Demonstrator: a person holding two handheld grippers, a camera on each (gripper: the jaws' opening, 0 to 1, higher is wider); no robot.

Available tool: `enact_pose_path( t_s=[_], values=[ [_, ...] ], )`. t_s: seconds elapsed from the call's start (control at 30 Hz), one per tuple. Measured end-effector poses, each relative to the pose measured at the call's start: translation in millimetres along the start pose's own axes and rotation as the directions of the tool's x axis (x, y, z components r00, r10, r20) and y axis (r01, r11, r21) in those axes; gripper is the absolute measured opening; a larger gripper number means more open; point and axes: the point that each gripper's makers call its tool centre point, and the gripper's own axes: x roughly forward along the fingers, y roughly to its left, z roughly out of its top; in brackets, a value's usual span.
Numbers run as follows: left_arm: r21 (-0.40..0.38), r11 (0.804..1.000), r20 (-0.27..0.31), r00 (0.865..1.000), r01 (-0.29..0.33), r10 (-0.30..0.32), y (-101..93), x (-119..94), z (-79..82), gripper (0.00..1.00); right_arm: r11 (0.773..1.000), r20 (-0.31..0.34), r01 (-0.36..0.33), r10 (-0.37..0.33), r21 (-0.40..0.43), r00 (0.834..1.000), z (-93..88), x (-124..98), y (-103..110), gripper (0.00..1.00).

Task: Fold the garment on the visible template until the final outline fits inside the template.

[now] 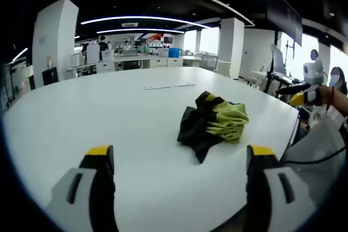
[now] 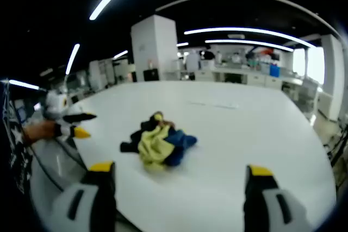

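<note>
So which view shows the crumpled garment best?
The right gripper view: the garment lies near centre, showing yellow, black and blue folds, framed between the open right hand-held gripper. The left gripper view shows the garment off to the right, mostly black and yellow-green.

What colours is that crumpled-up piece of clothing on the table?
The garment is yellow-green, blue and black; the right gripper view shows all three best.

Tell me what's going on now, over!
Left gripper open, empty. Right gripper open, empty. Garment crumpled in a heap on the white table, untouched, not folded. Nothing in the way.
</note>
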Motion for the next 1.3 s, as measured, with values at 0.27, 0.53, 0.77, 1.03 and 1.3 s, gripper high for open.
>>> enact_pose_path(
  t_s=[0.27,0.53,0.77,1.03,1.3],
  values=[
    [-0.017,1.0,0.029,0.999,-0.014,0.014,2.5,-2,4.9,0.99,1.0,-0.005,-0.01,0.01,0.0,1.0,-2.7,-3,2,0.99],
    [0.006,1.0,0.008,1.0,0.005,-0.005,-3.0,0,1.1,0.99,1.0,0.008,0.0,0.0,0.006,1.0,0.3,-9,-1,0.99],
    [0.02,1.0,-0.002,1.0,0.017,-0.017,-6.8,1,0.0,0.99,1.0,0.018,0.006,-0.006,-0.001,1.0,4.3,-14,-4,0.99],
    [0.034,0.999,0.041,0.999,0.017,-0.018,-8.0,-4,8.6,0.99,1.0,0.04,-0.005,0.006,-0.008,0.999,13.1,-19,-6,0.99],
    [0.038,0.999,0.001,0.999,0.039,-0.039,-21.6,0,11.0,0.97,0.999,0.073,-0.043,0.044,-0.007,0.996,27.7,-19,-7,0.99]
  ],
)
